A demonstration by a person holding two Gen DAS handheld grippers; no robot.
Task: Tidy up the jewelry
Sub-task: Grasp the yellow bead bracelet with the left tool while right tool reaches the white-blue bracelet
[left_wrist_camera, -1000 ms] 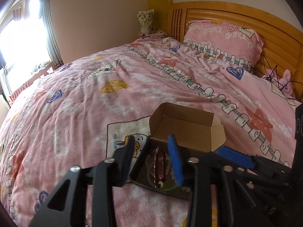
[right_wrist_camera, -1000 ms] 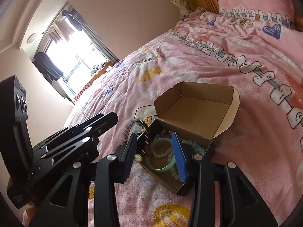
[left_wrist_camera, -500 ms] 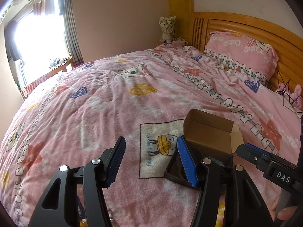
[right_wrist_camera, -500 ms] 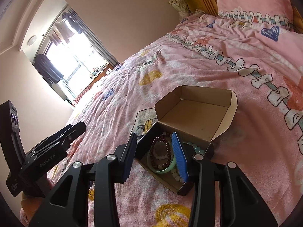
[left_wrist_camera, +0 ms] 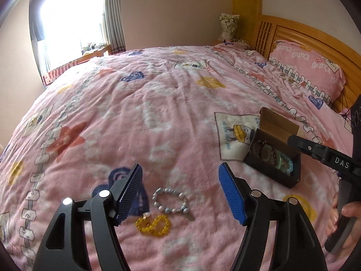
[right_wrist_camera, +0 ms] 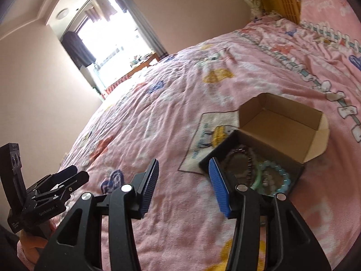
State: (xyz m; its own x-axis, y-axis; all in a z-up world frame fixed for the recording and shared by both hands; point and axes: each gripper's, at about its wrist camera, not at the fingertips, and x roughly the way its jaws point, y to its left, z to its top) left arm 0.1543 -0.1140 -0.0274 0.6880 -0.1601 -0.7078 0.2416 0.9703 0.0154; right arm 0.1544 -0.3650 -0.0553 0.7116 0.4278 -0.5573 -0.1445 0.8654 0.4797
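A small black box [left_wrist_camera: 274, 169] with a brown cardboard lid stands open on the pink bedspread, holding several bead bracelets [right_wrist_camera: 268, 171]. In the left wrist view my left gripper [left_wrist_camera: 180, 185] hovers over a grey pearl bracelet [left_wrist_camera: 170, 199] and a yellow bead bracelet [left_wrist_camera: 154, 224] lying on the blanket. Its jaws are opening and hold nothing. My right gripper [right_wrist_camera: 183, 180] hangs just left of the box [right_wrist_camera: 252, 169], its jaws opening too, with only blanket between them.
The pink patterned bedspread [left_wrist_camera: 158, 113] covers the whole bed. A pink pillow [left_wrist_camera: 309, 65] leans on the wooden headboard [left_wrist_camera: 315, 40] at the far right. A window [left_wrist_camera: 72, 20] with curtains lies beyond the bed's far left edge.
Both grippers have drawn away from the box toward the left. The left one has swung over to the two loose bracelets and widened. A dark red bracelet now lies in the box.
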